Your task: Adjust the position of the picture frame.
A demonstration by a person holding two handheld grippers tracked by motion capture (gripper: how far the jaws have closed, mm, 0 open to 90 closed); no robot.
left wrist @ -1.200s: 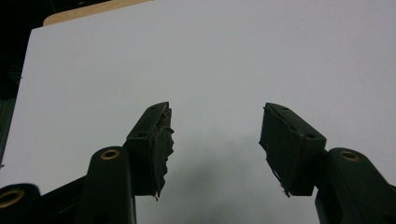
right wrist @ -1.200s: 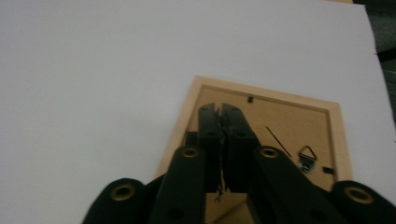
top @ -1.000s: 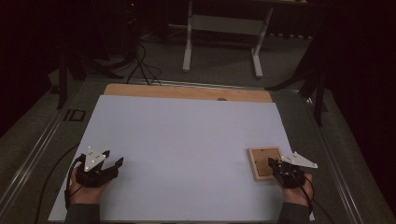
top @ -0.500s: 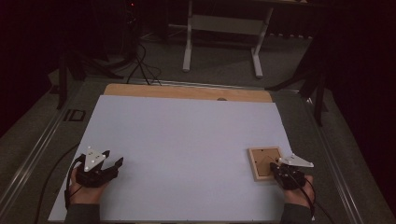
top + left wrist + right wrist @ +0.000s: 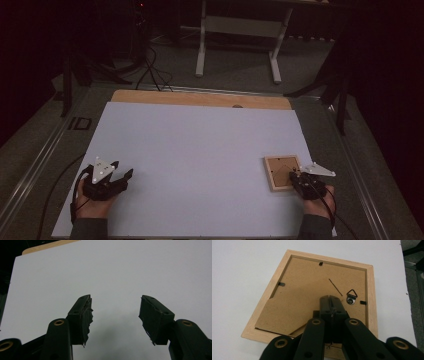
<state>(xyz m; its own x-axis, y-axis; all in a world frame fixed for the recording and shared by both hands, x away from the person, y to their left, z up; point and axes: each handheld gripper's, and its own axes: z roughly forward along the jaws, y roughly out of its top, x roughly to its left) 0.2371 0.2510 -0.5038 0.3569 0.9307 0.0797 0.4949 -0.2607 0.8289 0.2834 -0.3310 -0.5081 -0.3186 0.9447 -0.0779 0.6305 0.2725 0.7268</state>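
Counter [image 5: 200,140] white on top, with a wooden strip along the 12 o'clock edge. Picture frame [image 5: 277,170] lying face down at about 4 o'clock on it, close to the near edge, back side up.

Left hand-held gripper [image 5: 123,168] at about 8 o'clock, released, jaws wide apart above bare counter, well apart from the frame. Right hand-held gripper [image 5: 294,175] at the 5 o'clock corner of the frame, clenched, jaws pressed together just above the backing board [image 5: 312,282]. Small hanger ring [image 5: 351,297] just beside the jaw tips at 2 o'clock, and small black turn clips [image 5: 281,284] along the inner rim.

Possible trouble, as a judgement: with nothing pressing the light frame down, could slide over the smooth counter toward the near edge when pushed or pried. Loose part of the backing [image 5: 279,317], already lifted at 7 o'clock in the right gripper view, could bend or snap if levered by closed tips. Clips could stay shut if the tips miss them.

Hard to tell: whether the clenched jaws pinch something thin or only touch the board. Near edge of the frame hidden behind the gripper body. High view dark and small, so clips not readable there.
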